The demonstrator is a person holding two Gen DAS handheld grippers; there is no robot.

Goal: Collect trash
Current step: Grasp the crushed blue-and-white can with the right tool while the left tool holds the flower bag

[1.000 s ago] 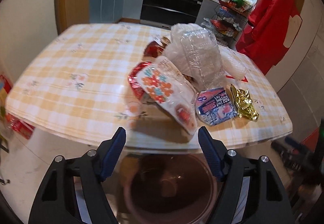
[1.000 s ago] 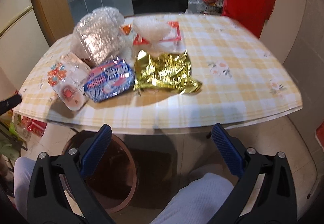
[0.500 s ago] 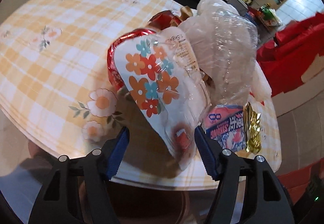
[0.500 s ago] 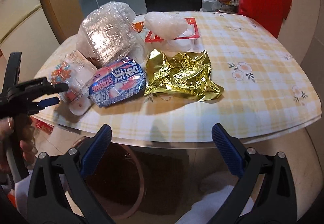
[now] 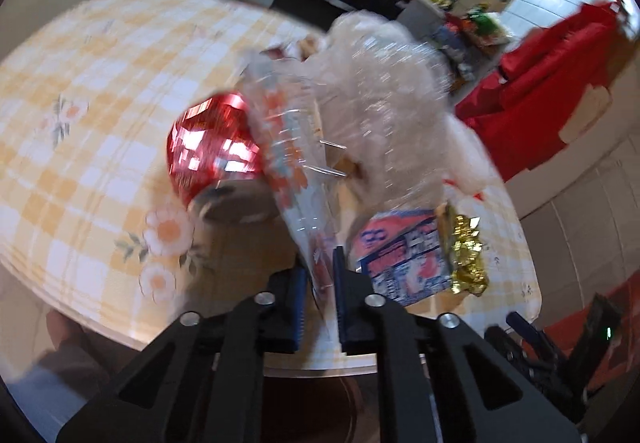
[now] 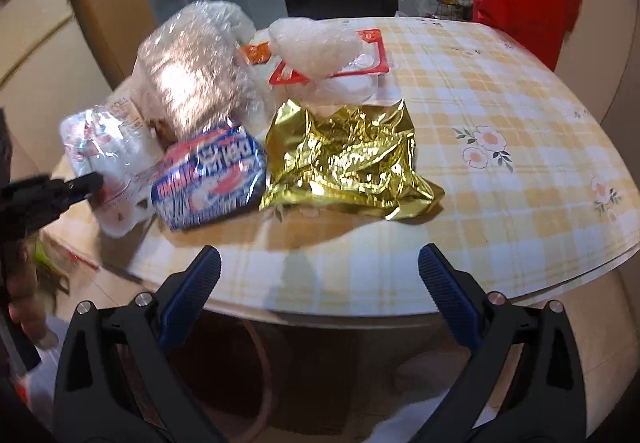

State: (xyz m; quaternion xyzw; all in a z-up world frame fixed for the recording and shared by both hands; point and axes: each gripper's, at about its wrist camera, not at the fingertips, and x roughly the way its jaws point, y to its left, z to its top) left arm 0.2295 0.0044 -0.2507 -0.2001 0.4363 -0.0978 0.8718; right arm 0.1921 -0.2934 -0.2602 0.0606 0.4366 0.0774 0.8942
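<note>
The lower edge of a clear flower-printed wrapper (image 5: 298,179) is pinched between the nearly closed jaws of the left gripper (image 5: 320,283) at the near rim of the worktop (image 5: 80,91), which is covered with a yellow checked cloth. A shiny red package (image 5: 212,147) is seen just left of the wrapper, touching it, and a crumpled clear plastic bag (image 5: 384,103) is piled behind. A blue and white snack packet (image 6: 210,179) lies beside a crumpled gold foil wrapper (image 6: 344,159), the two touching. The right gripper (image 6: 320,279) is held before the worktop edge, its jaws spread wide around nothing. A round brown bin (image 6: 256,375) is partly visible on the floor below the worktop.
</note>
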